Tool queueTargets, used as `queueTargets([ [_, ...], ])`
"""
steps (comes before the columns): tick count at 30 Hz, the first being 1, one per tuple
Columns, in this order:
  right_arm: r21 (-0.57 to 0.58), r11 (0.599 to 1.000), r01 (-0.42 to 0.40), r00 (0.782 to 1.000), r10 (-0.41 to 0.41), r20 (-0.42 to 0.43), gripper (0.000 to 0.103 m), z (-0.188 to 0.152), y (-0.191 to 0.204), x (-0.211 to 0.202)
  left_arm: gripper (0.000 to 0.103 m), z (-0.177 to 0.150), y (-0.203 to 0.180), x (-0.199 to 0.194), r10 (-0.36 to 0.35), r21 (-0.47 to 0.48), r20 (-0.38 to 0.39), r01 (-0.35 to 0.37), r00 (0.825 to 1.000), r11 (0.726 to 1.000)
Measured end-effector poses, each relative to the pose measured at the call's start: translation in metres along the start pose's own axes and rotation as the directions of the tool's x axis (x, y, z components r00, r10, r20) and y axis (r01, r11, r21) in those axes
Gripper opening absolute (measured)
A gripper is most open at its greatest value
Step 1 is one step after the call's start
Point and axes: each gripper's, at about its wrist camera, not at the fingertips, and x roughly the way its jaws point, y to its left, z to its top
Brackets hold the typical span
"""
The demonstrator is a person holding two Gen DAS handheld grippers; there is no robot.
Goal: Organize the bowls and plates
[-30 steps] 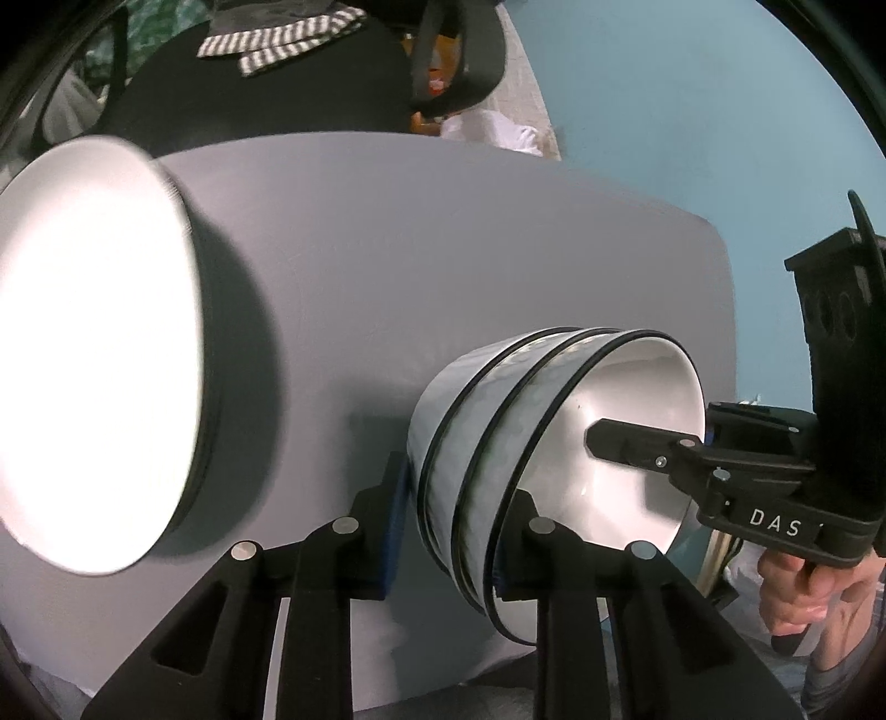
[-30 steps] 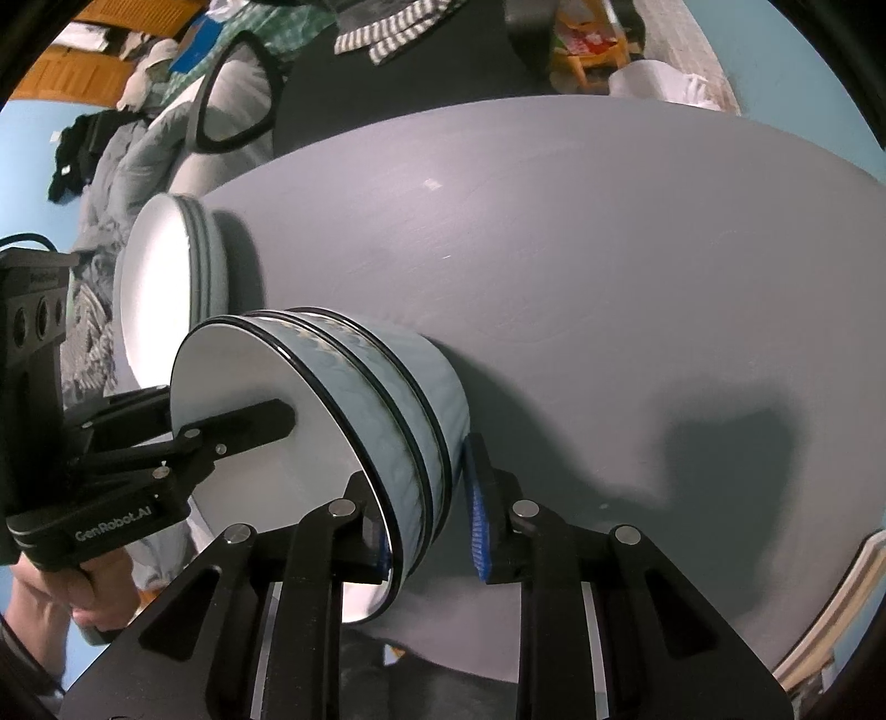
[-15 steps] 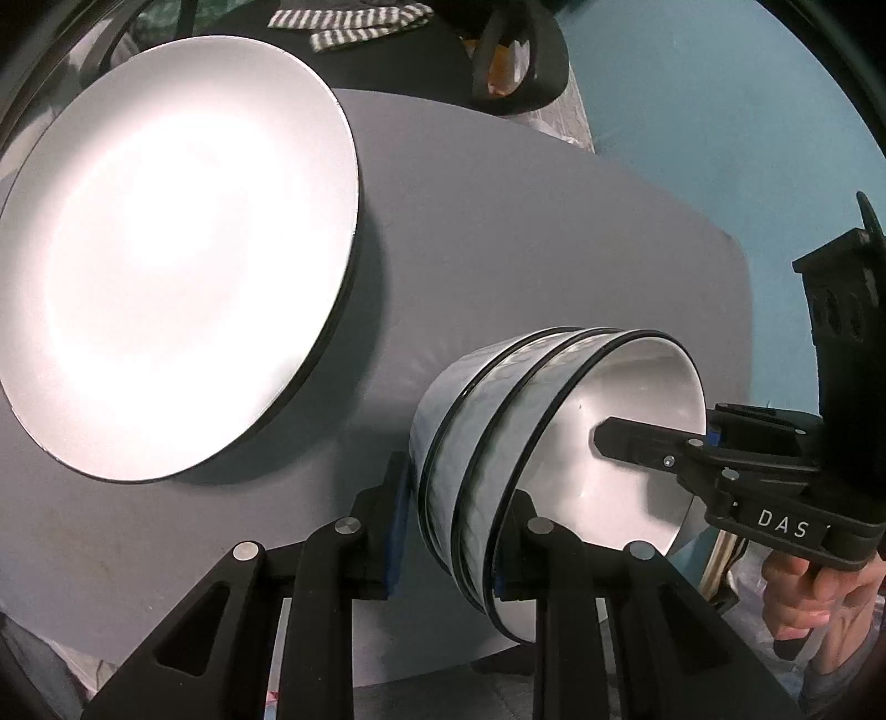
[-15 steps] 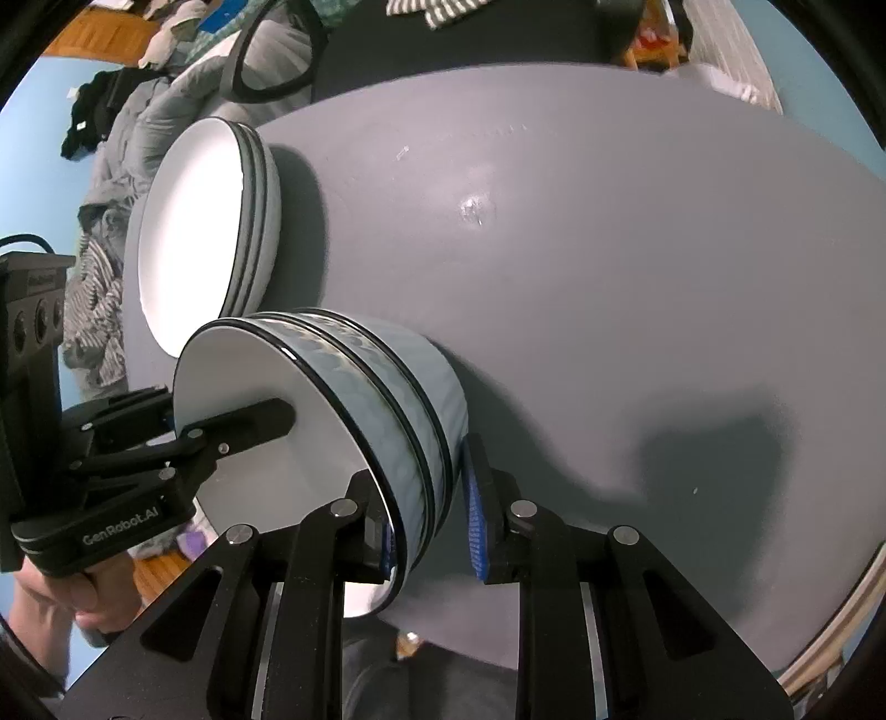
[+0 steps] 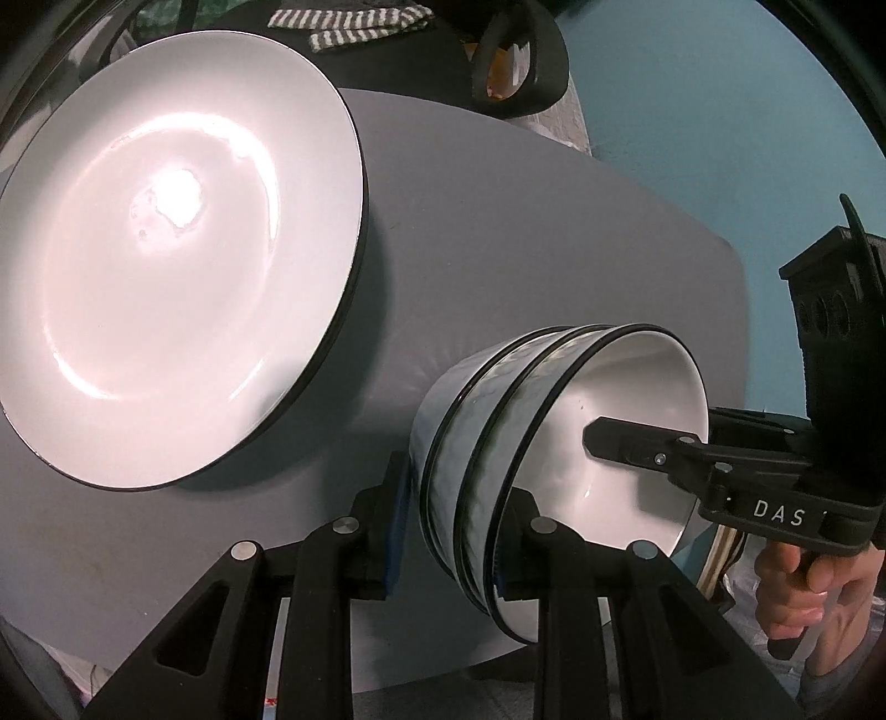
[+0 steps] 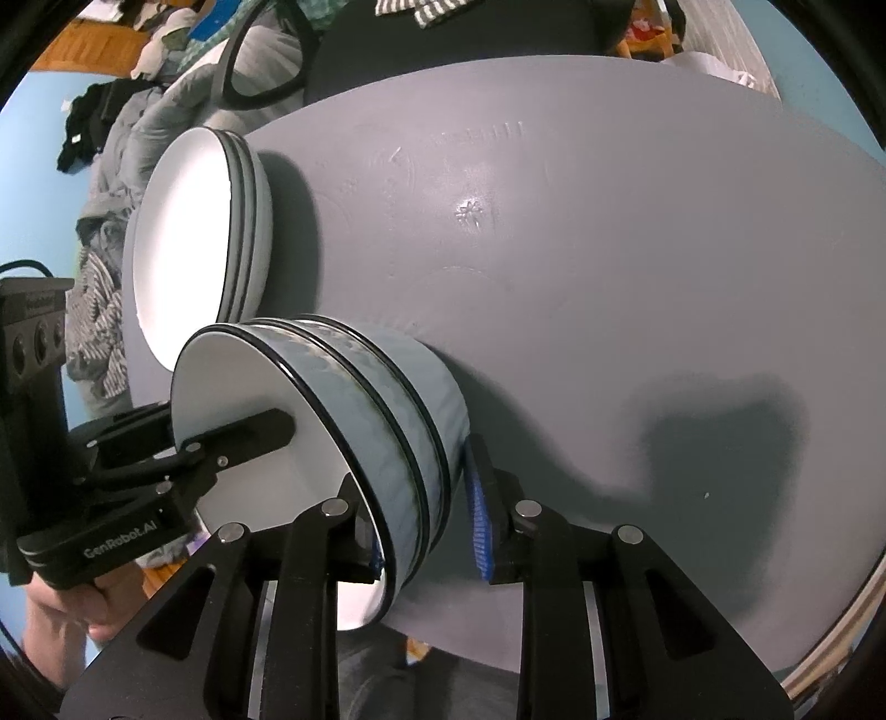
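A nested stack of three white bowls with pale blue textured outer walls and black rims [image 5: 531, 443] is sitting on the flat grey bench [image 5: 498, 232], near its front edge. The left tongs [image 5: 448, 531] are clamping the near wall of this stack, one blue-padded finger lying outside against the lowest bowl and the other finger reaching inside the top bowl. The right tongs [image 6: 426, 515] are gripping the opposite wall of the same stack [image 6: 354, 421] in the same manner, one finger inside the top bowl, the blue-padded finger outside against the wall. In the left wrist view the right tongs [image 5: 614, 446] are showing as a black finger resting inside the top bowl, with a bare hand [image 5: 808, 587] grasping the handle below. In the right wrist view the left tongs [image 6: 255, 432] are appearing likewise, with a hand [image 6: 72, 609] underneath. A stack of white dinner plates with black rims [image 5: 166, 255] is lying on the bench just beside the bowls, apart from them; the right wrist view is showing it [image 6: 194, 243] as at least three plates. A striped grey-and-white cloth [image 5: 349, 25] is lying beyond the bench on a dark surface.
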Motion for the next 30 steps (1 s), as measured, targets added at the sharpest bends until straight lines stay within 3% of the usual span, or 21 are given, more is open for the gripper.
queueTargets([
  [6,-0.01,1.0,-0.002,1.0,0.002,0.004,0.023,-0.002,0.001,-0.002,0.024,0.002,0.004,0.002,-0.014,-0.017,-0.009,0.014,1.0,1.0],
  [15,-0.003,1.0,0.013,1.0,-0.013,0.022,0.022,-0.007,0.008,-0.004,0.022,0.001,-0.001,-0.002,0.038,-0.008,-0.014,-0.038,0.999,0.999],
  [30,-0.045,0.999,0.015,1.0,-0.014,0.027,0.019,0.003,0.054,-0.013,0.022,0.004,0.011,-0.06,0.069,-0.056,0.07,-0.066,0.995,0.996],
])
